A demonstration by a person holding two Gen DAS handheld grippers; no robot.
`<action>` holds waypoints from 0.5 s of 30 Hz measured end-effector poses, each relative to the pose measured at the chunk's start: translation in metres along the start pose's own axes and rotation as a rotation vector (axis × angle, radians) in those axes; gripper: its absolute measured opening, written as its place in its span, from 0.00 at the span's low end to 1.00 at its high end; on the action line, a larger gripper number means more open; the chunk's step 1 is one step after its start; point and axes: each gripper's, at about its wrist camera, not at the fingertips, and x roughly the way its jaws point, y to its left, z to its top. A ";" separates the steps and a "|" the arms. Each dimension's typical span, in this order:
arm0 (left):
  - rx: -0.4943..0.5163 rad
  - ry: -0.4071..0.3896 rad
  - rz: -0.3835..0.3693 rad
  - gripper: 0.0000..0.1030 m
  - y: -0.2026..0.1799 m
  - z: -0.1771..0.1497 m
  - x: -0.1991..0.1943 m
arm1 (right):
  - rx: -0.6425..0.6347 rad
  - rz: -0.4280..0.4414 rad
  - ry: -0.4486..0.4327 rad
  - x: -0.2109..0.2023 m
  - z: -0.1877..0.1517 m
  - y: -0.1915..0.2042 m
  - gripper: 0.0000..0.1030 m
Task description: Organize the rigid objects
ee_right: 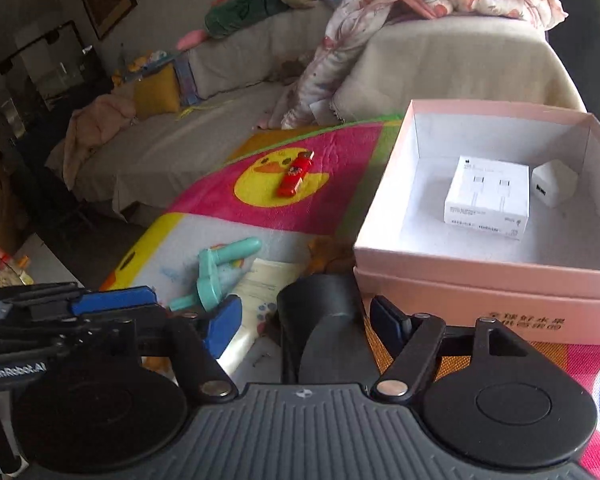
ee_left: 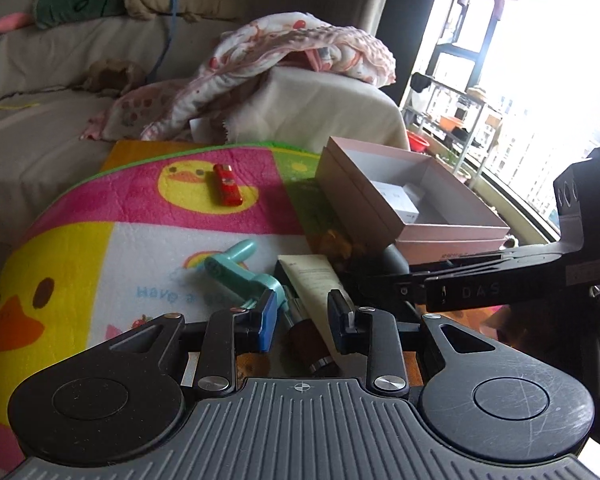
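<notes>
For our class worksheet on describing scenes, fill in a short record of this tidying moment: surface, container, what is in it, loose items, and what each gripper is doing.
surface: duck-print mat
container: pink box, open, on the mat's right side
in box: white cable carton; white charger
loose items: red lighter; teal plastic tool; cream tube; dark grey object
left gripper: open, fingers either side of the cream tube
right gripper: open, straddling the dark grey object

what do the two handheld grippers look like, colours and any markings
Both are black with a ribbed grey base, two round black discs, silver pivot screws and blue-padded jaws. The left gripper and right gripper match; white lettering reads "GenRobot.AI" on the left one and "DAS" on the right one.
</notes>
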 end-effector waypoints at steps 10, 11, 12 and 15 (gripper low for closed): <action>0.134 0.044 0.026 0.31 -0.043 -0.002 0.040 | -0.187 -0.314 -0.030 -0.061 -0.064 -0.015 0.44; 0.168 0.039 0.051 0.33 -0.048 -0.005 0.044 | -0.184 -0.320 -0.032 -0.069 -0.068 -0.021 0.45; 0.198 0.035 0.077 0.34 -0.053 -0.006 0.047 | -0.166 -0.301 -0.028 -0.074 -0.069 -0.027 0.46; 0.244 0.026 0.113 0.39 -0.056 -0.010 0.050 | -0.070 -0.232 -0.057 -0.096 -0.064 -0.050 0.63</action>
